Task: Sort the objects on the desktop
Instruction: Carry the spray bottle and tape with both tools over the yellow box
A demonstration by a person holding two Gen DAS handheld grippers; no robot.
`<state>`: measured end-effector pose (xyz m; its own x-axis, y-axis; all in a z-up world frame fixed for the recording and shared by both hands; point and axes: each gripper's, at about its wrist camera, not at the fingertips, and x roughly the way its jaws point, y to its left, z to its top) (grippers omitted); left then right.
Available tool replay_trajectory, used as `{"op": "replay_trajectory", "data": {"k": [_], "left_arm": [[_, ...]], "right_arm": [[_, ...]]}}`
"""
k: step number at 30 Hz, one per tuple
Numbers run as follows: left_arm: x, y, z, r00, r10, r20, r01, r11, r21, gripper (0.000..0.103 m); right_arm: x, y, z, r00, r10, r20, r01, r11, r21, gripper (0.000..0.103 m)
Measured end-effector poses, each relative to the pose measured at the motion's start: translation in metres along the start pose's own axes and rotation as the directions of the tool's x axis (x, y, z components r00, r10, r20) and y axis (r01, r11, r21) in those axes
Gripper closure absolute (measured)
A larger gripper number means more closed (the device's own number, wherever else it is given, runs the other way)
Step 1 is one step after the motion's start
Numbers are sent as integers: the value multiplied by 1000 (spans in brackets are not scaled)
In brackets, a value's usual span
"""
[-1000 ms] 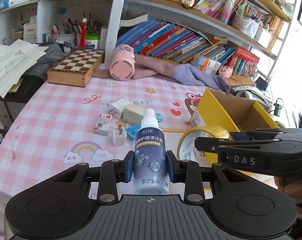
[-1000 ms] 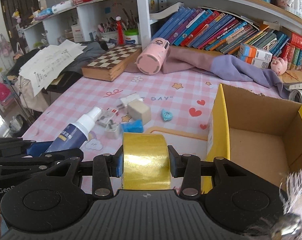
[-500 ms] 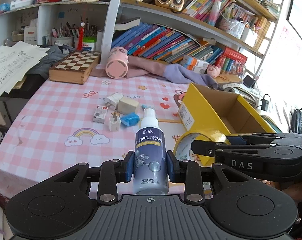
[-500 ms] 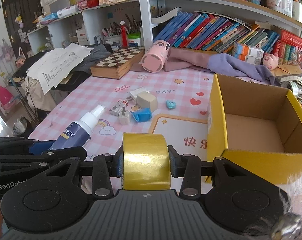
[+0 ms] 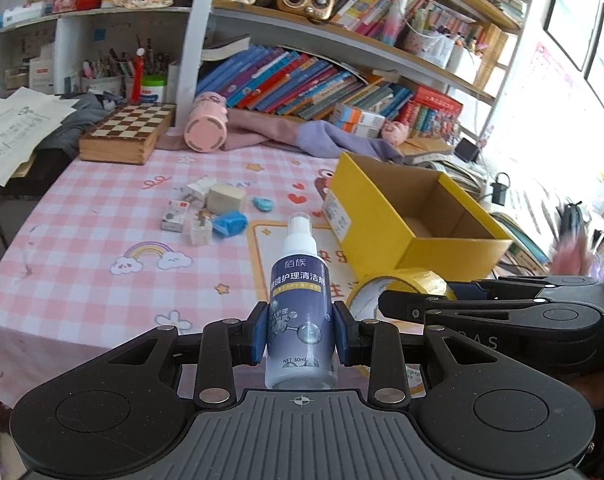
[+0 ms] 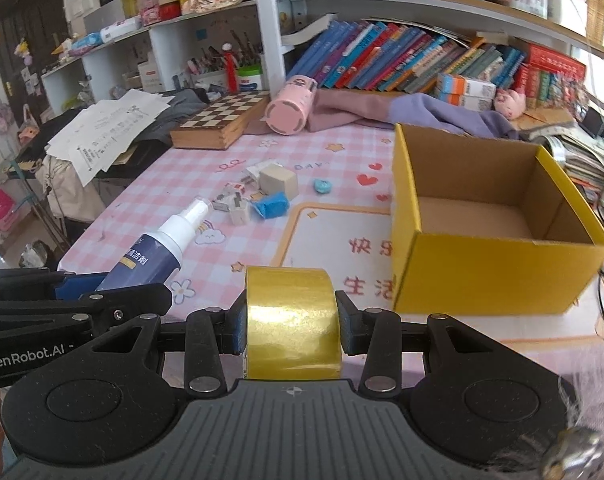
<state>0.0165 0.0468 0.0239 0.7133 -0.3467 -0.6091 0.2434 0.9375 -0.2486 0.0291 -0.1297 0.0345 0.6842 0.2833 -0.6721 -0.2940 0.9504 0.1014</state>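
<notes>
Left gripper (image 5: 301, 334) pinches the spray bottle (image 5: 300, 304); right gripper (image 6: 291, 326) pinches the gold tape roll (image 6: 292, 322). Both have risen and pulled back from the table over the last second. Ahead, the yellow box (image 6: 490, 268) sits empty: drop-off is likely next. Small items (image 6: 258, 196) remain beyond.

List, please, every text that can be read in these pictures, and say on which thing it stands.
"陌族" and "NET: 60ml": spray bottle.
"GenRobot.AI": left gripper.
"DAY", "快", "生": pink tablecloth.
The right gripper shows partly hidden letters, perhaps "DAS".
Too small or blurred: book spines, yellow box label, loose papers.
</notes>
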Motion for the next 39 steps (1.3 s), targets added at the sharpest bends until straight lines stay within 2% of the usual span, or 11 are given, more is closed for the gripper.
{"op": "replay_trajectory", "data": {"k": [18,30,39], "left_arm": [[16,-40,-2,992,-121,-40,124,989,85,72],[33,-75,1,973,-217,-80,226,964,142,72],[37,-101,8,961,-269,-67,277,939,206,72]], "right_arm": [[-29,-39,-22,993,-118,-5,118,987,106,64],[-50,-73,-34,977,-214,-20,214,961,178,64],[-58,-90,-35,969,-249,-13,246,948,200,64]]}}
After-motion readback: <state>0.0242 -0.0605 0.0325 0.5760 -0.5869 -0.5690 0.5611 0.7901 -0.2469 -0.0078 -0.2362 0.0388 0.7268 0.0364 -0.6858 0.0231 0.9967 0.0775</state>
